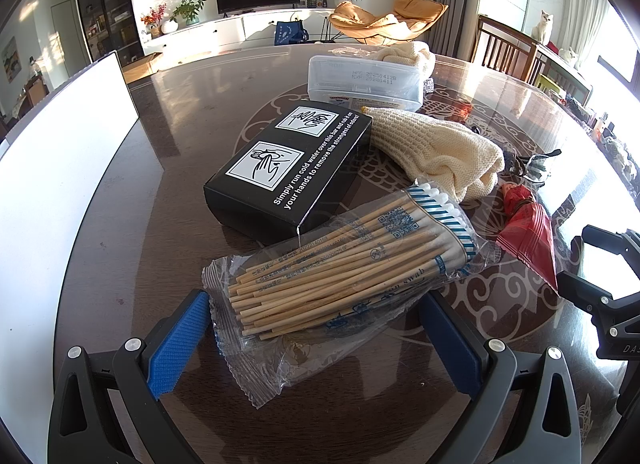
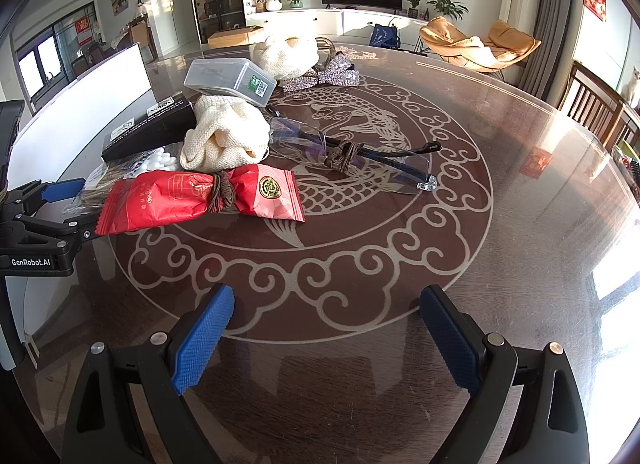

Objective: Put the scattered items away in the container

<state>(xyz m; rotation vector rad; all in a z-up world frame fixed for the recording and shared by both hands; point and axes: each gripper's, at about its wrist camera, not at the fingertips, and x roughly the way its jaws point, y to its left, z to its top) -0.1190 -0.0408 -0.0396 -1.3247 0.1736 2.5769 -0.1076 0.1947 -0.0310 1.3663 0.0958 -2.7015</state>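
Round dark table (image 2: 460, 224) w/ koi-and-cloud inlay under glass, holding everything. White container (image 1: 60, 168) at far left edge, only its flat wall in view. Black cardboard box (image 1: 288, 168) (hand-washing pictograms, white print) lying flat near centre, one corner overlapping cotton swab pack (image 1: 340, 264). Clear plastic case (image 1: 364, 82) beyond box, cream knit cloth (image 1: 436, 152) just beside both. Rimless glasses (image 2: 360, 156) right of cloth, brown hair tie (image 2: 344, 156) looped round one temple. Red snack packet (image 2: 200, 196) w/ another brown tie (image 2: 222, 188) cinched round its middle, touching swab pack.

Left gripper (image 1: 314, 328) low, level w/ tabletop, spread wide, swab pack's stick end between blue pads (image 1: 176, 348) but not clamped. Right gripper (image 2: 326, 332) hovering over bare inlay, spread wide, nothing held, well apart from pile.
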